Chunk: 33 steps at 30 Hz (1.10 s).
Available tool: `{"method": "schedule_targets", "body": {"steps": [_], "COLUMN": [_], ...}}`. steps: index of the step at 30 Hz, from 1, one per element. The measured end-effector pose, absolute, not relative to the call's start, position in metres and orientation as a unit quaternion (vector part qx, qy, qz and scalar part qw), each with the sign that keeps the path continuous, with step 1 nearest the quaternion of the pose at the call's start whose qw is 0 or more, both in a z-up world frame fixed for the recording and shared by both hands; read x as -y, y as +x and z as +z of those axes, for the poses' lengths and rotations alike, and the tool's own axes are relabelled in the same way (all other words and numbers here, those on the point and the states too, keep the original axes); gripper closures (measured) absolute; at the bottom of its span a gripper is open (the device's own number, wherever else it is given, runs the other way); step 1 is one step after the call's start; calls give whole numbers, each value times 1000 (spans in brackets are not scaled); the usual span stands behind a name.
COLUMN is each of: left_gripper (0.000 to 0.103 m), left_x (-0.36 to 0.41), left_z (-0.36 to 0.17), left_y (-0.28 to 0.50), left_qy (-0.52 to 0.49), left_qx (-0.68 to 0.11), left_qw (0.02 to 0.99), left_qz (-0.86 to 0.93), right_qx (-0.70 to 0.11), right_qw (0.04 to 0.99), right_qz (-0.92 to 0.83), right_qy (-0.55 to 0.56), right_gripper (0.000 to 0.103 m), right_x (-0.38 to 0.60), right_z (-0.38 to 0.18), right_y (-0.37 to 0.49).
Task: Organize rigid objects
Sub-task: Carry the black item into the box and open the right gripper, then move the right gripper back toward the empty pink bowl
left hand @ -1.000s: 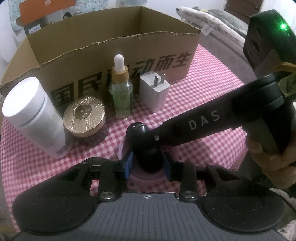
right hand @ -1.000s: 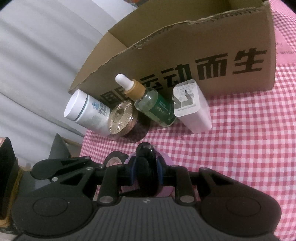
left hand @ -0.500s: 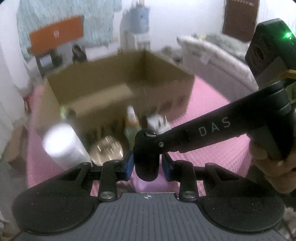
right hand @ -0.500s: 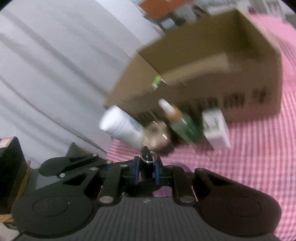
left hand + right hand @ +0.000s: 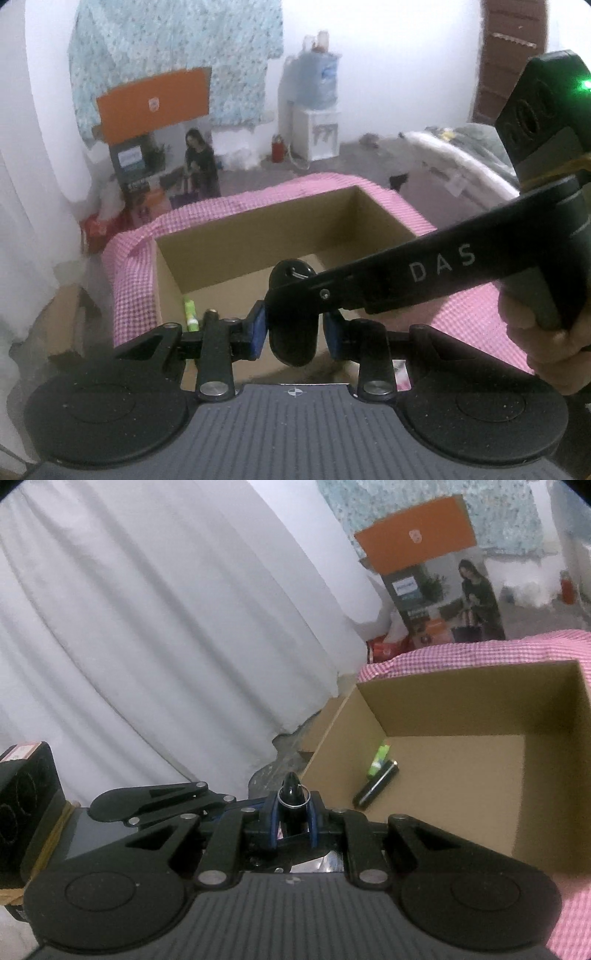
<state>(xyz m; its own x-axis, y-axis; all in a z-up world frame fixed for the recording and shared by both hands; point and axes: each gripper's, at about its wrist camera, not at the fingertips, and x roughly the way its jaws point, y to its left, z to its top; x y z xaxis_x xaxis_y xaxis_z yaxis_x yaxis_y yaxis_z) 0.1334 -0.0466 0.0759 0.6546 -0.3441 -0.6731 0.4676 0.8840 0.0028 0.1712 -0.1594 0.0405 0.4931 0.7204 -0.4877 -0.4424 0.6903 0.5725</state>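
The left gripper (image 5: 293, 330) has its blue-padded fingers (image 5: 257, 328) set either side of a black key fob (image 5: 292, 317), though whether the pads actually press it I cannot tell. The right gripper (image 5: 291, 821), reaching across, has its fingers nearly closed on the same fob, whose ringed tip (image 5: 293, 792) pokes out just ahead of them. Beyond and below both sets of fingers lies the open cardboard box (image 5: 236, 236), holding a green tube (image 5: 379, 762) and a black cylinder (image 5: 376, 789) touching side by side.

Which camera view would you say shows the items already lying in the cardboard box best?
The right wrist view: the green tube and black cylinder lie in plain sight against the cardboard box wall. The left wrist view shows only the green tube, partly behind gripper linkage.
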Motion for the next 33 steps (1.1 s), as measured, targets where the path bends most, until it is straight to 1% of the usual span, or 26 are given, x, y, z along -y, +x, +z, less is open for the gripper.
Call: {"method": "schedule_targets", "body": {"steps": [7, 9, 14, 17, 18, 19, 21, 23, 24, 26, 27, 33], "left_gripper": [72, 71, 69, 63, 59, 55, 53, 52, 51, 50, 49, 49], "left_x": [37, 35, 30, 25, 22, 20, 17, 14, 12, 8, 6, -1], "left_z": [49, 41, 29, 26, 26, 27, 29, 32, 34, 40, 42, 63], "left_y": [190, 201, 204, 201, 202, 201, 203, 201, 199, 194, 191, 163], "left_qy": [67, 68, 80, 80, 79, 78, 76, 71, 68, 59, 55, 27], "left_qx": [-433, -450, -471, -478, -478, -477, -473, -467, -462, -453, -448, -409], "left_qw": [873, 866, 858, 856, 856, 858, 861, 865, 868, 873, 875, 893], "left_qz": [-214, -207, -190, -182, -179, -176, -171, -169, -168, -171, -173, -184], "right_qx": [-463, -485, -544, -575, -585, -595, -608, -612, -607, -598, -594, -546], "right_qw": [783, 766, 725, 704, 696, 688, 681, 681, 686, 694, 698, 728], "right_qz": [341, 339, 333, 328, 325, 325, 319, 314, 314, 313, 312, 313], "right_qy": [237, 250, 259, 258, 260, 260, 255, 251, 249, 250, 251, 272], "right_gripper": [86, 86, 86, 86, 86, 85, 83, 75, 73, 60, 57, 56], "right_x": [154, 152, 143, 133, 131, 127, 122, 121, 121, 124, 126, 155], "right_z": [-2, -15, -53, -67, -72, -76, -81, -83, -81, -76, -73, -46], "right_y": [261, 275, 305, 313, 316, 319, 323, 325, 324, 320, 319, 288]}}
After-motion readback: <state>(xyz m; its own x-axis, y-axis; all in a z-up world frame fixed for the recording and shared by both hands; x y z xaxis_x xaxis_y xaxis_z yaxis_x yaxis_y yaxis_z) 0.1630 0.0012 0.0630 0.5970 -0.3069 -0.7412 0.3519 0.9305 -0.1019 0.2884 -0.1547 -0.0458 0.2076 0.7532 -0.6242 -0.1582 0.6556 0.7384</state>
